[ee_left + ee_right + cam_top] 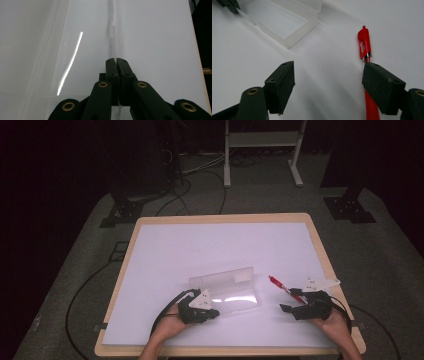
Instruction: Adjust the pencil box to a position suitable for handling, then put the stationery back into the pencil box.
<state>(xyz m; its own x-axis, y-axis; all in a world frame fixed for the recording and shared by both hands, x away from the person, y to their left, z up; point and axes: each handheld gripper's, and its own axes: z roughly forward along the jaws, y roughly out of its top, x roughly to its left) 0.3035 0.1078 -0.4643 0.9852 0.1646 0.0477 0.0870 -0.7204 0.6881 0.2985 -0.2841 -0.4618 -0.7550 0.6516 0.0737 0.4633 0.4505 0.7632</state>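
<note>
Clear plastic case [227, 290] and red pen [284, 288] on the white table top

The case is seen lying open, its lid folded back and an edge pinched near the front left; the pen lies flat just to its right, apart from it.

red pen [365, 45] lower barrel behind right jaw, tip cut off

Left claw [212, 312] at clear open case [227, 290], red pen [285, 289] beside right claw [286, 308]

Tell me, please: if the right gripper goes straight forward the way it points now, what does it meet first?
Probably bare white table. The open right gripper has the red plastic pen beside one jaw; the clear plastic case lies farther off.
</note>
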